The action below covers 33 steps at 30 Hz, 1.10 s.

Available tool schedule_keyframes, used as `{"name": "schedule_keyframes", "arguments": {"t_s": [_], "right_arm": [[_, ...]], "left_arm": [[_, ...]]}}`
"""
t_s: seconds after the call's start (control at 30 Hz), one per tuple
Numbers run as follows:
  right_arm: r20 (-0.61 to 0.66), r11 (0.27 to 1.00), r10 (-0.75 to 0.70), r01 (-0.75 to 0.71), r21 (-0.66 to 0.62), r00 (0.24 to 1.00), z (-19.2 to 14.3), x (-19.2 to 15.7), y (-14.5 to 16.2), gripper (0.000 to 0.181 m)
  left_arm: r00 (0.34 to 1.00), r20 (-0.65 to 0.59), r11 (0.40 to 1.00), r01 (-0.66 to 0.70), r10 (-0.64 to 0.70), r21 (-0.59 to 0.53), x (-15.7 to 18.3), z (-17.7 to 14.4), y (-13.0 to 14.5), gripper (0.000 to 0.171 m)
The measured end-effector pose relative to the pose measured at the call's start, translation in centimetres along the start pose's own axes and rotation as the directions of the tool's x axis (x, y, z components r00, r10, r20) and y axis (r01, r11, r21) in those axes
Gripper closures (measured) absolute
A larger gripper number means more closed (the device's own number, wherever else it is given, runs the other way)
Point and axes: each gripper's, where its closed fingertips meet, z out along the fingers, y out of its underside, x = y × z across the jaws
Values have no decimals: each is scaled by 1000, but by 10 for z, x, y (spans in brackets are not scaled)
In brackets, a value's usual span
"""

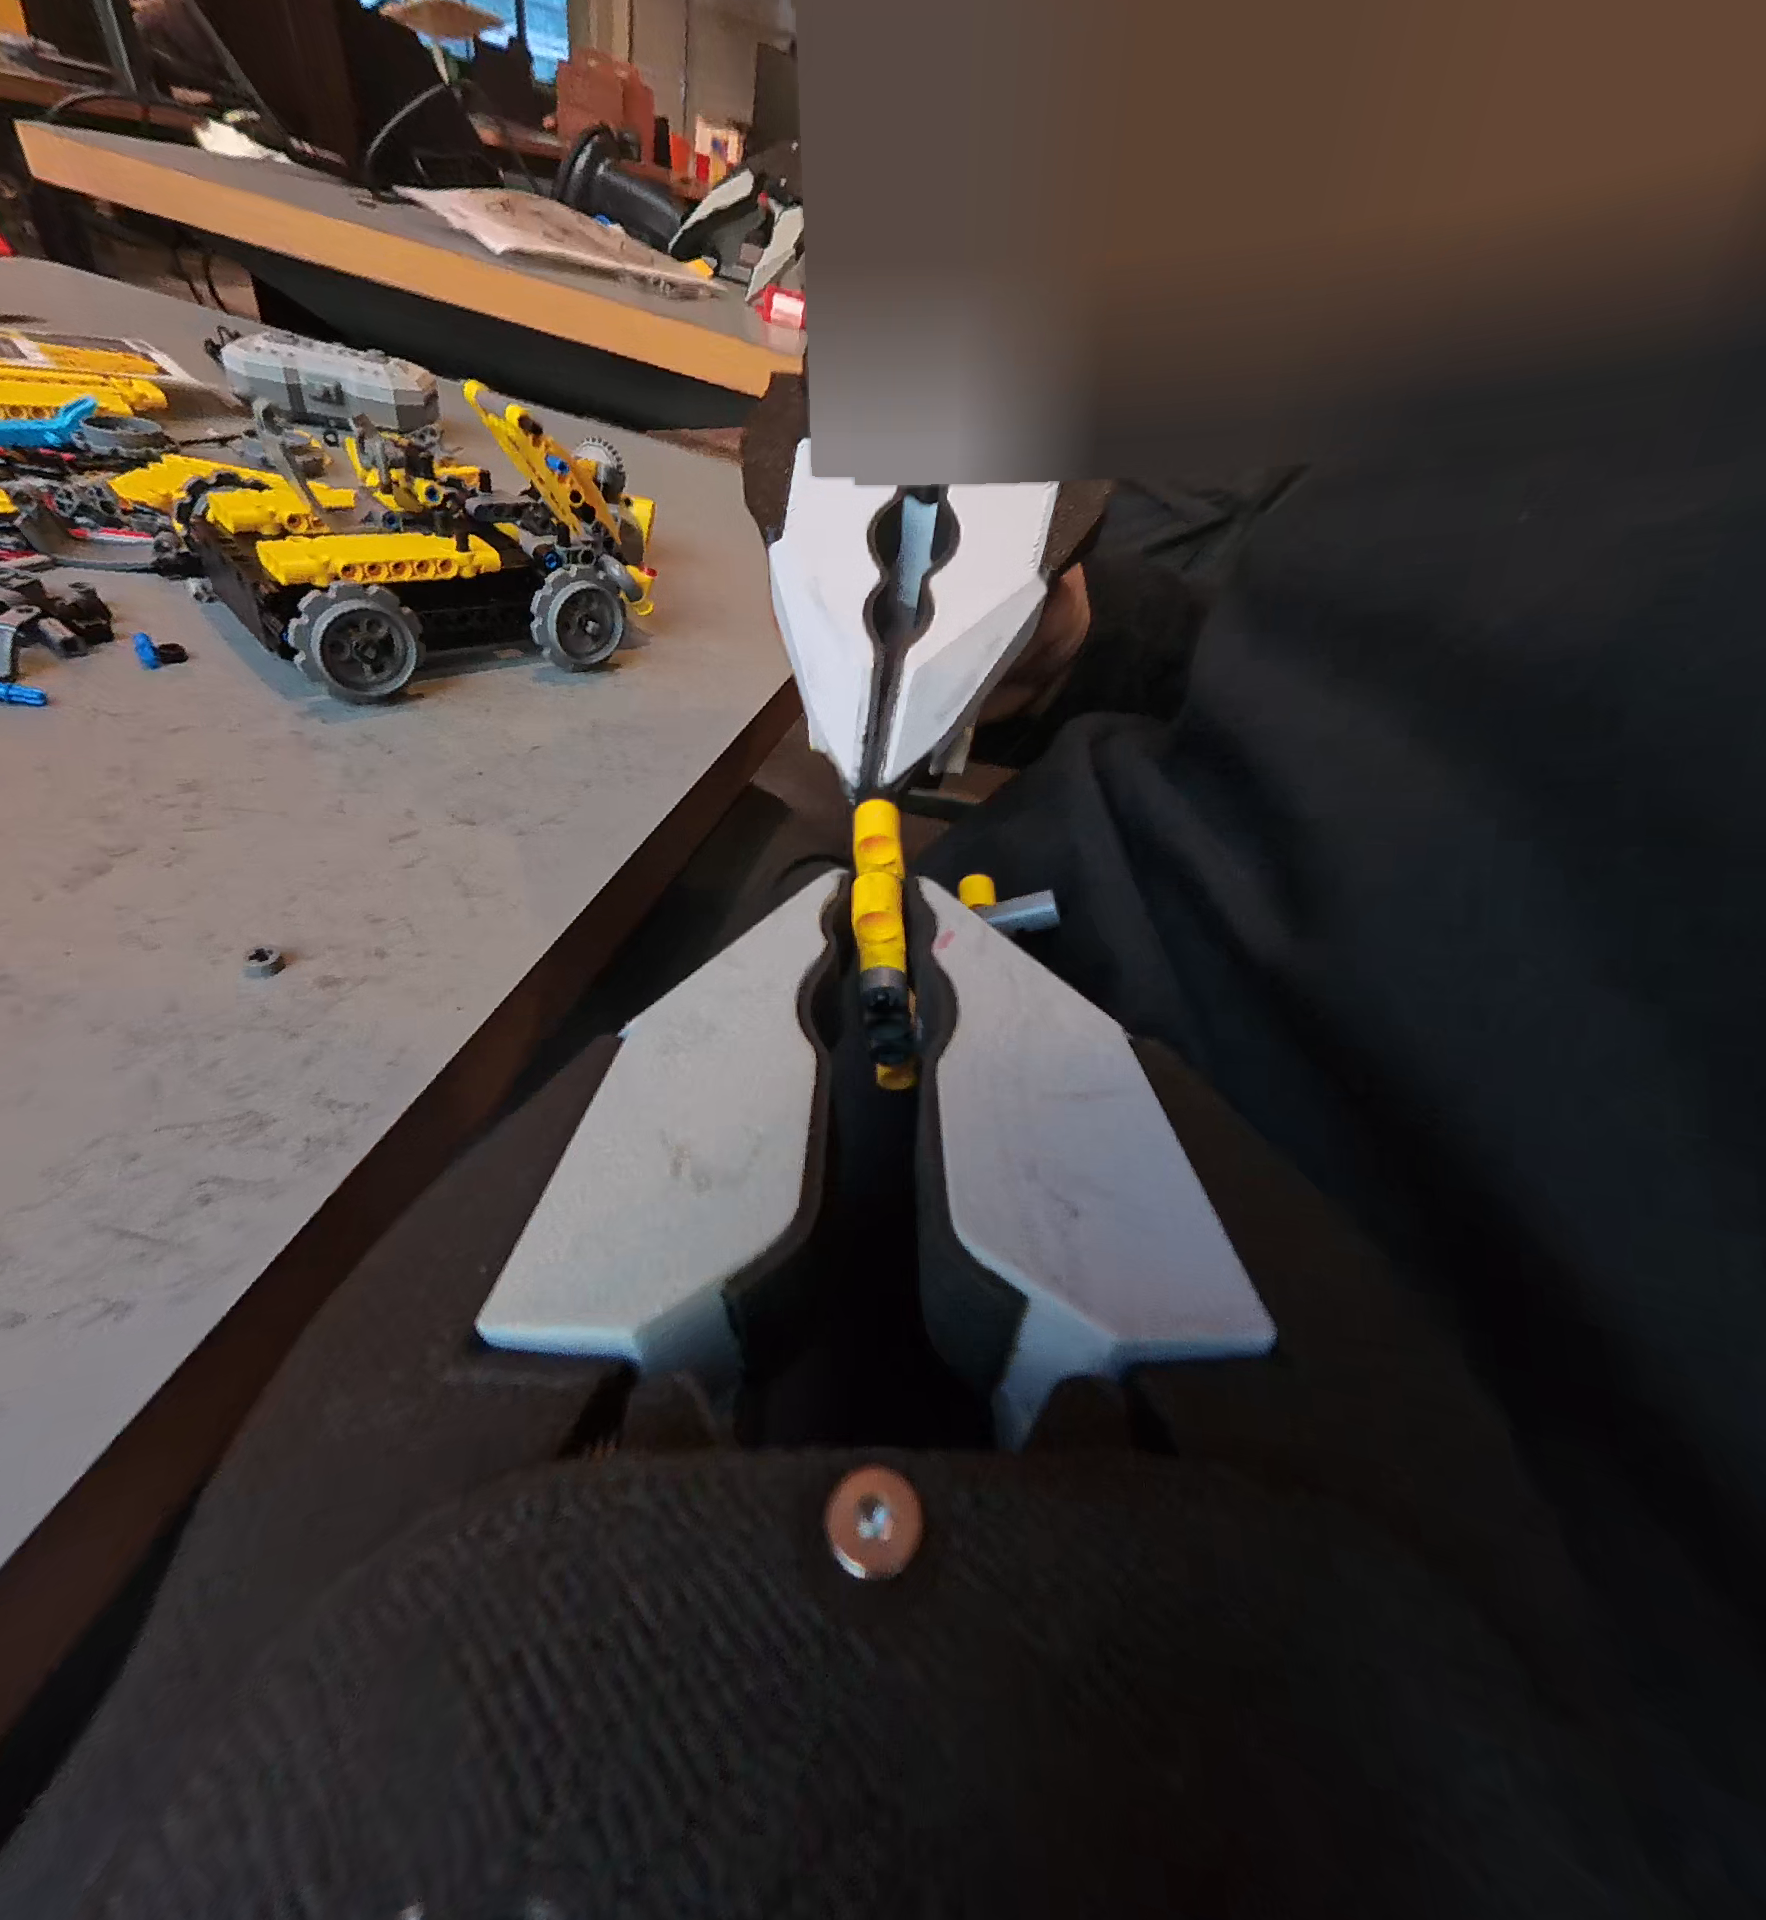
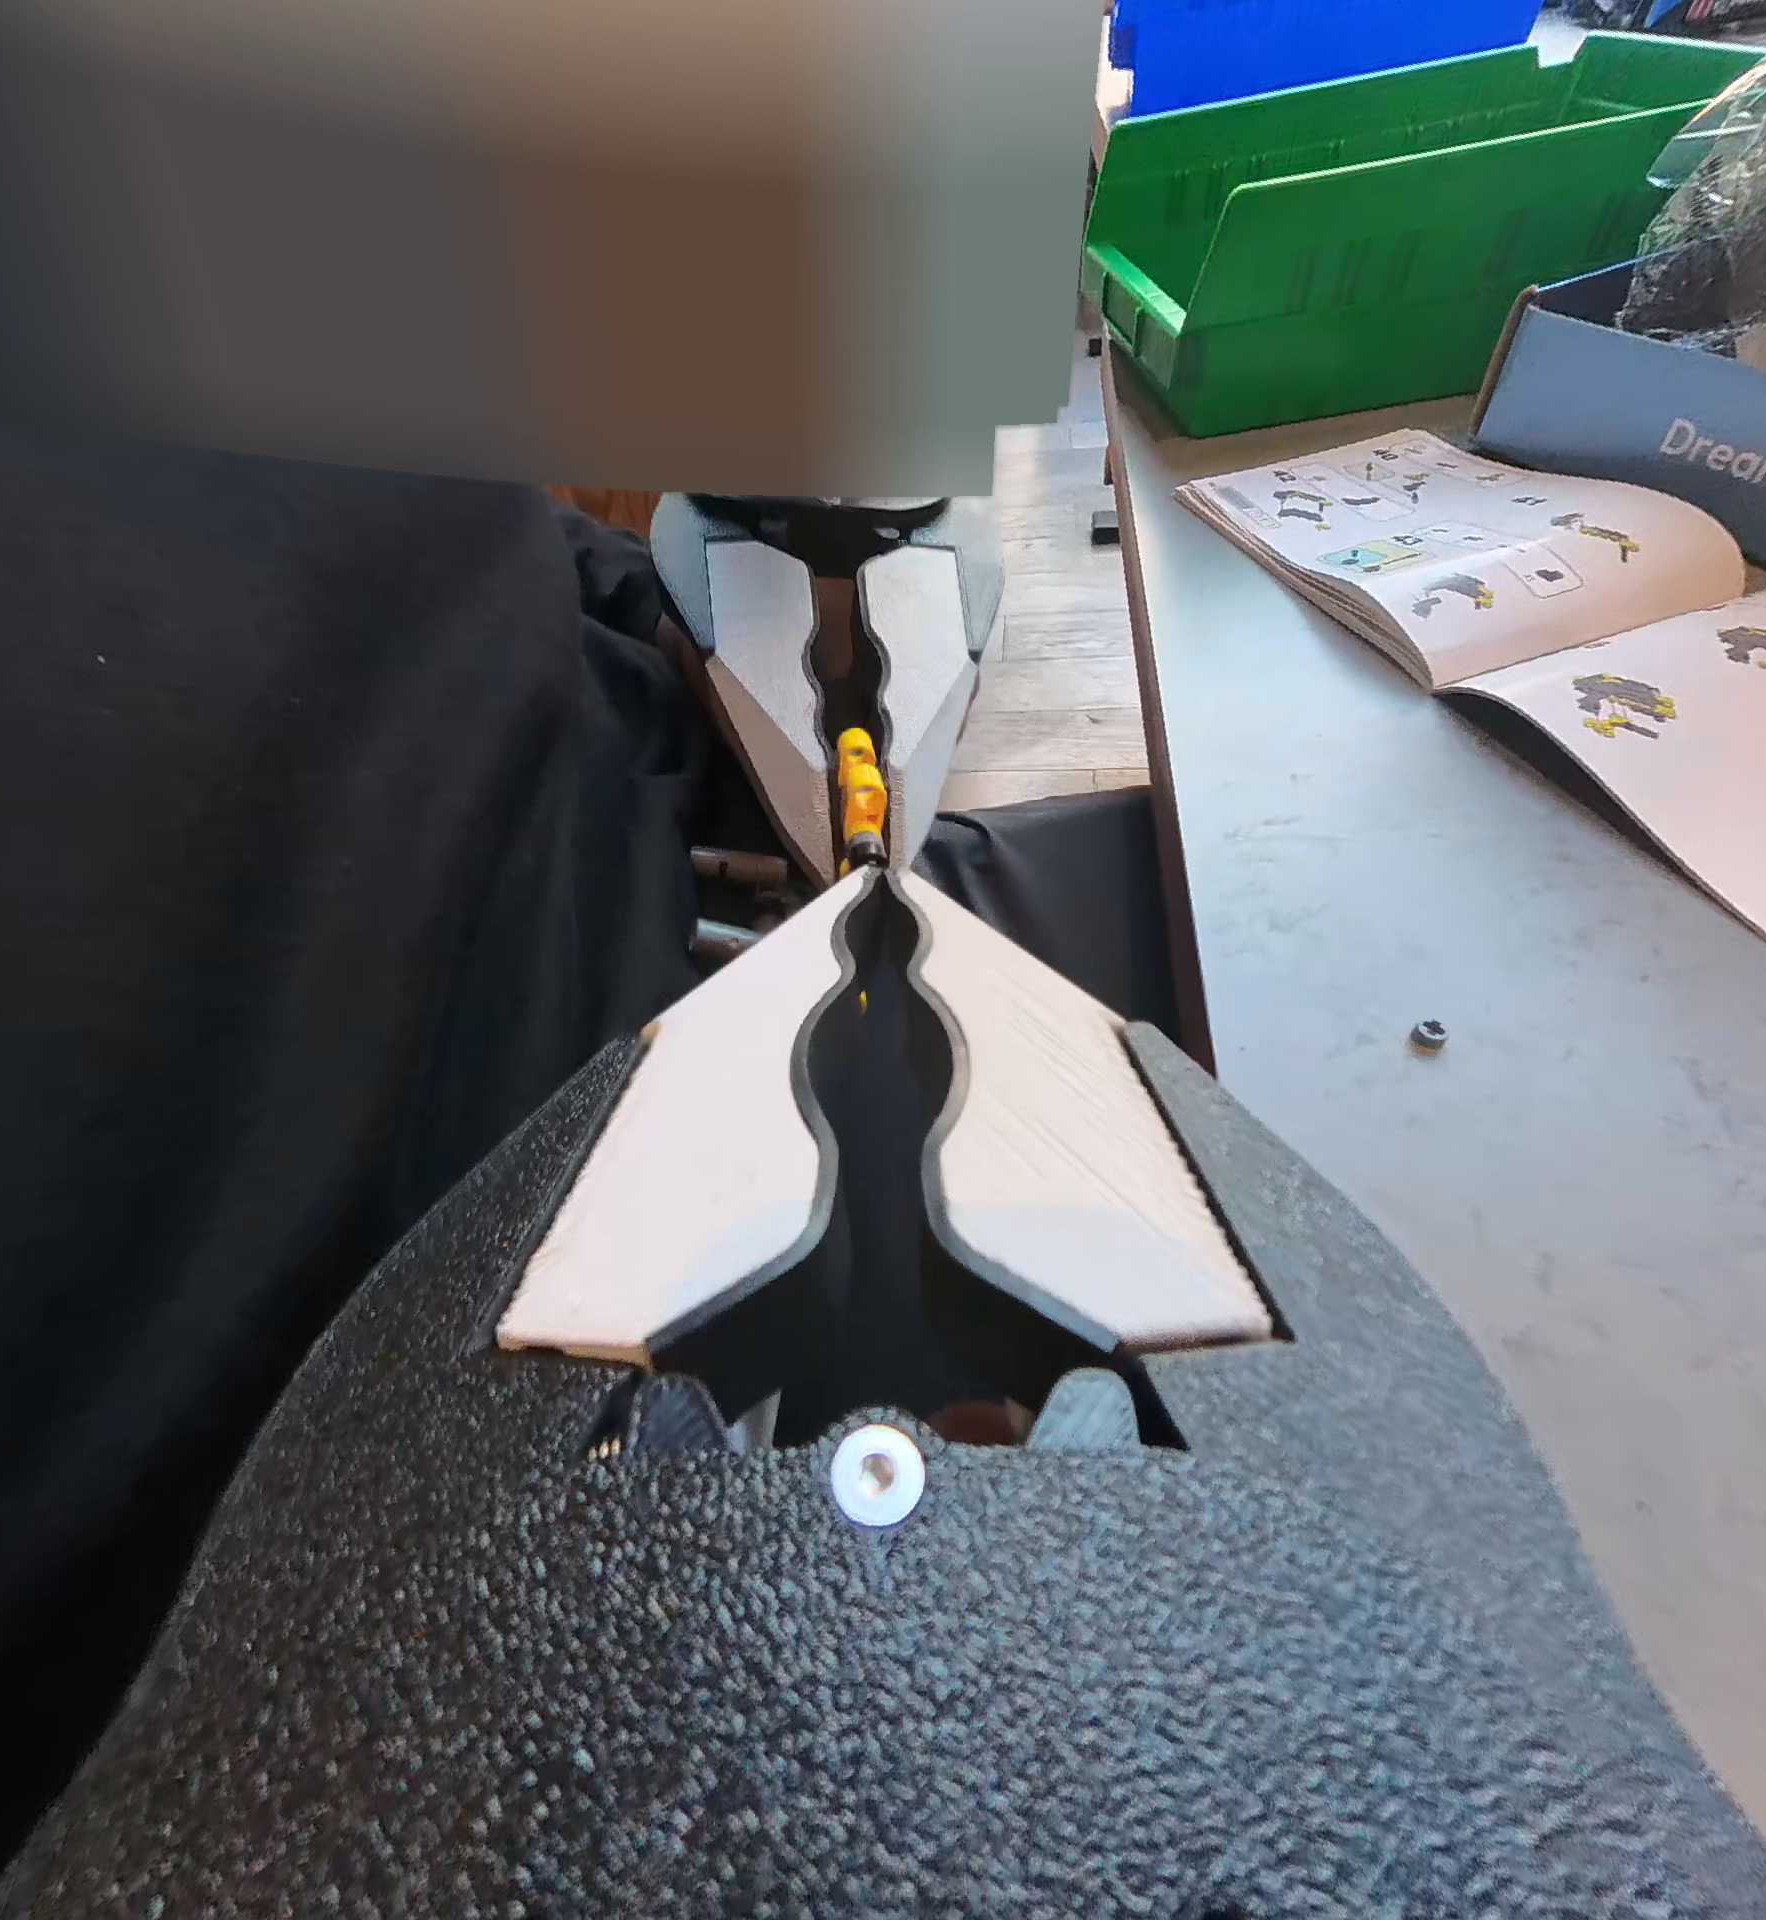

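Off the near edge of the grey table (image 1: 235, 1039), the left gripper (image 1: 879, 883) clenches a short yellow-and-black toy-brick rod (image 1: 879, 935), and the right gripper (image 2: 874, 878), tips pinched together, grips its far end, so both steady it in the air.

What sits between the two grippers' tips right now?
A short yellow brick piece bridges them: left gripper clamps one end, right gripper the other. Left wrist view shows it.

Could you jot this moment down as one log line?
left gripper: shut on yellow brick assembly | right gripper: shut on its far end | off-table, over dark clothing
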Motion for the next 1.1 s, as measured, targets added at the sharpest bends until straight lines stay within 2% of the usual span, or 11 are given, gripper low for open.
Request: {"name": "schedule_keyframes", "arguments": {"t_s": [0.13, 0.3, 0.6, 1.1], "right_arm": [[34, 1000, 6, -6, 12, 999, -3, 0, -5, 181], [60, 999, -12, 14, -34, 998, 1, 0, 1, 181], [121, 999, 16, -11, -48, 992, 1, -3, 2, 181], [182, 990, 6, 20, -138, 983, 1, -7, 8, 181]], "left_arm": [[999, -27, 1000, 21, -21, -11, -2, 0, -1, 166], [998, -41, 999, 41, -41, -4, -1, 0, 2, 166], [999, -44, 1000, 25, -24, 14, -1, 0, 1, 166], [998, -66, 998, 14, -18, -54, 4, 2, 6, 166]]}}
